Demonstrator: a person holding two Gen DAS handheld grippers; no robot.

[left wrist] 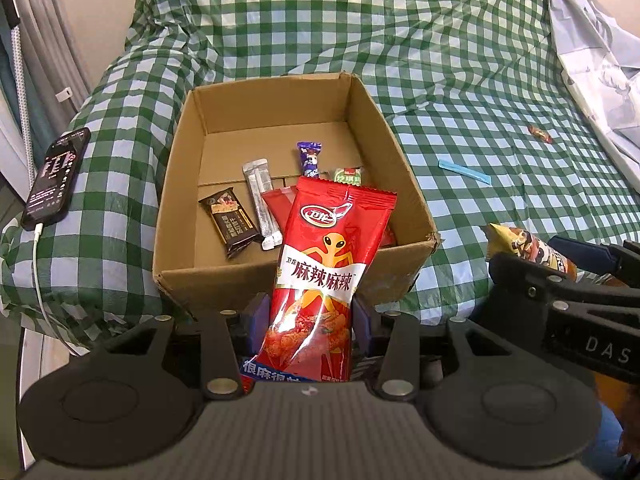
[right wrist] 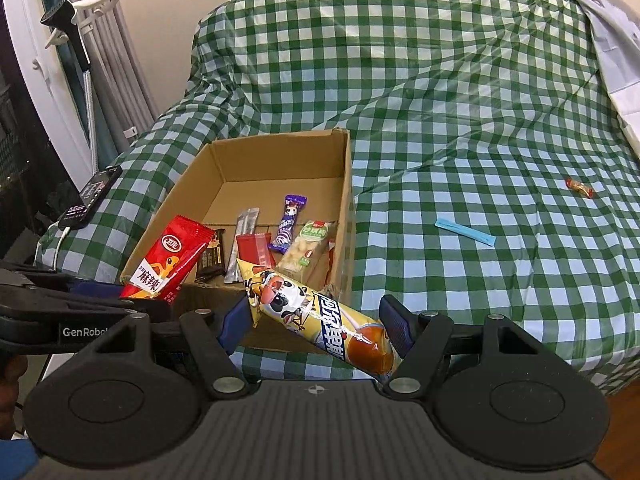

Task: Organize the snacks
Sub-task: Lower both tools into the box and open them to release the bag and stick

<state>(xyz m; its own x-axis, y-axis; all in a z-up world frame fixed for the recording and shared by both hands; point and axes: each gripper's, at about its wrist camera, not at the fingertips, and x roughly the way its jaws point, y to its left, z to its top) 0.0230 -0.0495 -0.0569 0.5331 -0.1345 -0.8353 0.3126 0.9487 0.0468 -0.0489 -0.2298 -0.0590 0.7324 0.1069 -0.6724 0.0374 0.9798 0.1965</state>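
Left jaws gripping red 麻辣麻辣 pack [left wrist: 320, 276] (卫龙 logo), right jaws holding yellow cow-print snack [right wrist: 320, 316]

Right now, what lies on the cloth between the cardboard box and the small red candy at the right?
Only a blue stick packet lies there, between the box and the candy; both views show it.

A bed with a green-and-white checked cover [right wrist: 460, 92] carries the things. On it lie a cardboard box [right wrist: 347, 184] at centre, a phone [right wrist: 94, 196] at nine o'clock, and a blue strip [right wrist: 465, 232] and a small candy [right wrist: 579, 187] at three o'clock.
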